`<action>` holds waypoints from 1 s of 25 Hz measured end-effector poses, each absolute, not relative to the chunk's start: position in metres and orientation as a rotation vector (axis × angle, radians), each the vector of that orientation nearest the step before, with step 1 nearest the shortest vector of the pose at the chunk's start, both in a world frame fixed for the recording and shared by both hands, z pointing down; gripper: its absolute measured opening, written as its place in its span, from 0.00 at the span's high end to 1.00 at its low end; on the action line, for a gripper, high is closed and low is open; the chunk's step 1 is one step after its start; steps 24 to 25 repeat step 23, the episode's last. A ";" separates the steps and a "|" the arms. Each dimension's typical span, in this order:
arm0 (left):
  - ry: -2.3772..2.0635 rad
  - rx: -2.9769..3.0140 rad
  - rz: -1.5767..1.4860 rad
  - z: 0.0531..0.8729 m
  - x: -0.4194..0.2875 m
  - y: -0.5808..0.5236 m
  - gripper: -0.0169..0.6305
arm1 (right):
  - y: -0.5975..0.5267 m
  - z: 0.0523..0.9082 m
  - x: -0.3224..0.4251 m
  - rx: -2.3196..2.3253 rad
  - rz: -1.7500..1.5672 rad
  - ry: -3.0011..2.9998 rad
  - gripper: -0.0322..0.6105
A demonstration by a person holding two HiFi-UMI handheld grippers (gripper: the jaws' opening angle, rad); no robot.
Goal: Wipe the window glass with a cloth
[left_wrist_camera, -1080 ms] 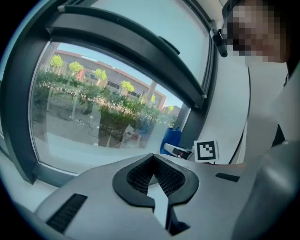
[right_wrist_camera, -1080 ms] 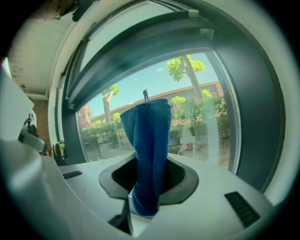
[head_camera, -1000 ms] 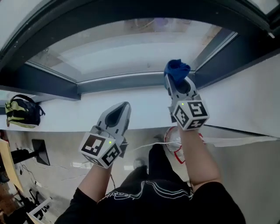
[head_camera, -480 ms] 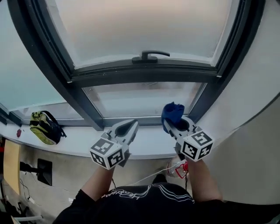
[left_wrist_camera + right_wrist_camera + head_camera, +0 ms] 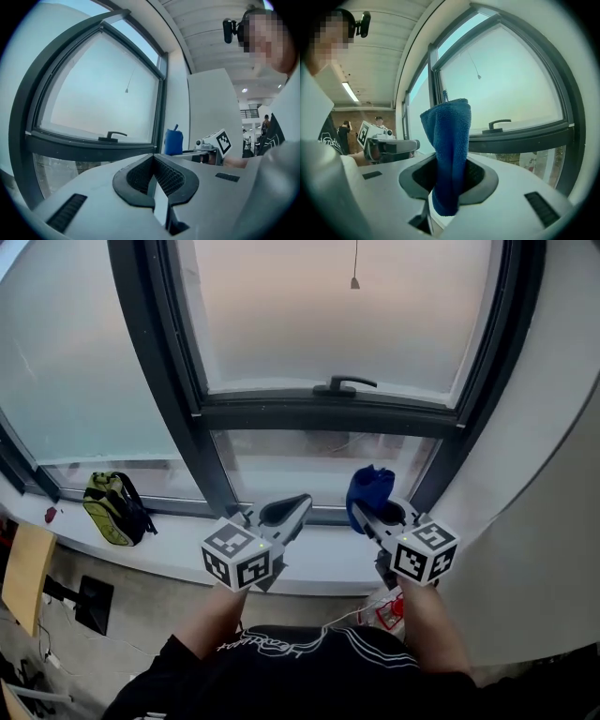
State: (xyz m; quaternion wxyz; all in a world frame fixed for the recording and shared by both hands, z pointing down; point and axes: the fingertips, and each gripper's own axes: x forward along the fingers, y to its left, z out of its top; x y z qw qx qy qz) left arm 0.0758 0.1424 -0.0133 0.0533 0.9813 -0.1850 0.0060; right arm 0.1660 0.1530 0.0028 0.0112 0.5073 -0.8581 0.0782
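My right gripper (image 5: 370, 515) was clamped on the blue cloth (image 5: 369, 486), which stood upright out of its jaws. The window glass (image 5: 337, 324) lay ahead and above it, seemingly untouched. My left gripper (image 5: 298, 503), closed and empty, sat alongside.

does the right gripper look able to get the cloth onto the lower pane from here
Probably yes: the right gripper is shut on the blue cloth, which sticks out toward the lower pane, and nothing stands between them.
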 end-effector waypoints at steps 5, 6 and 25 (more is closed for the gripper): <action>-0.599 2.974 -0.016 -0.021 0.057 0.155 0.97 | 0.167 -0.005 0.148 1.547 0.224 -2.702 0.81; -0.603 2.973 -0.017 -0.022 0.054 0.157 0.97 | 0.169 -0.006 0.144 1.540 0.224 -2.706 0.81; -0.619 2.968 -0.011 -0.013 0.037 0.160 0.97 | 0.173 0.004 0.118 1.522 0.197 -2.710 0.81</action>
